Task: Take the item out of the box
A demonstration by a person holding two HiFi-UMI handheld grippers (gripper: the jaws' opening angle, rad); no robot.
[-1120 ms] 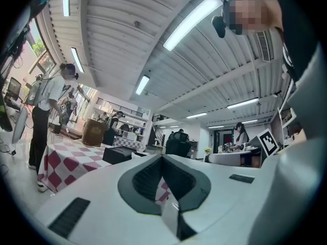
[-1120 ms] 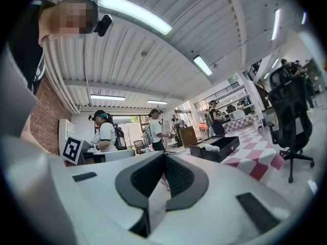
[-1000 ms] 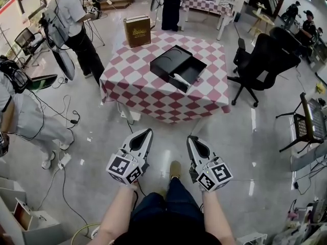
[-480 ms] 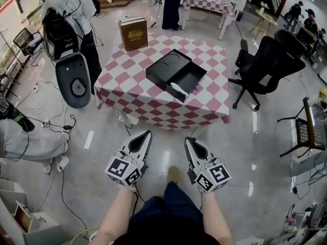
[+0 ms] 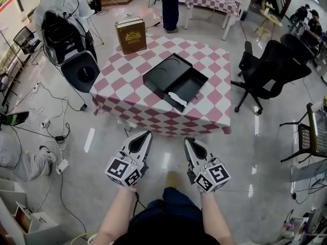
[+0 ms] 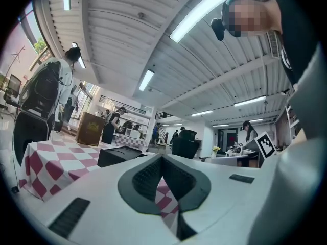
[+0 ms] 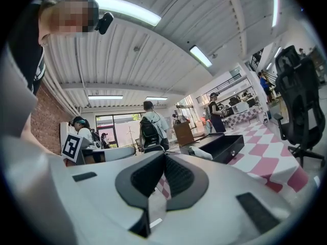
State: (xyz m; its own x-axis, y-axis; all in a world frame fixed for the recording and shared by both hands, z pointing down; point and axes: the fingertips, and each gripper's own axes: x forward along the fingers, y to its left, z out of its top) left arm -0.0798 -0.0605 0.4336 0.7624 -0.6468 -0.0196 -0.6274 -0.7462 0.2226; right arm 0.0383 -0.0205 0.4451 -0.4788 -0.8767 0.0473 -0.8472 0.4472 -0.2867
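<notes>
Left tongs (image 5: 145,133) and right tongs (image 5: 189,140) hang closed and empty short of the red-and-white checked bench (image 5: 122,78), so the person should step in and open one over the soft white item (image 5: 177,97) lying in the open black cardboard box (image 5: 166,73).

Light was bright and even, coming from long ceiling tubes (image 6: 196,14) that burned almost white in both gripper views. In the head view the glossy floor (image 5: 166,162) threw back pale streaks of glare, and the table (image 5: 133,70) cast only a soft shadow under its near edge. That view bowed outward at its edges. Both gripper views bent straight lines hard toward the rim and ended in a black round border. The left gripper (image 6: 162,160) and right gripper (image 7: 163,156) sat close to the lens and looked soft, while the far room stayed fairly sharp. Far windows (image 7: 112,121) were washed out.
</notes>
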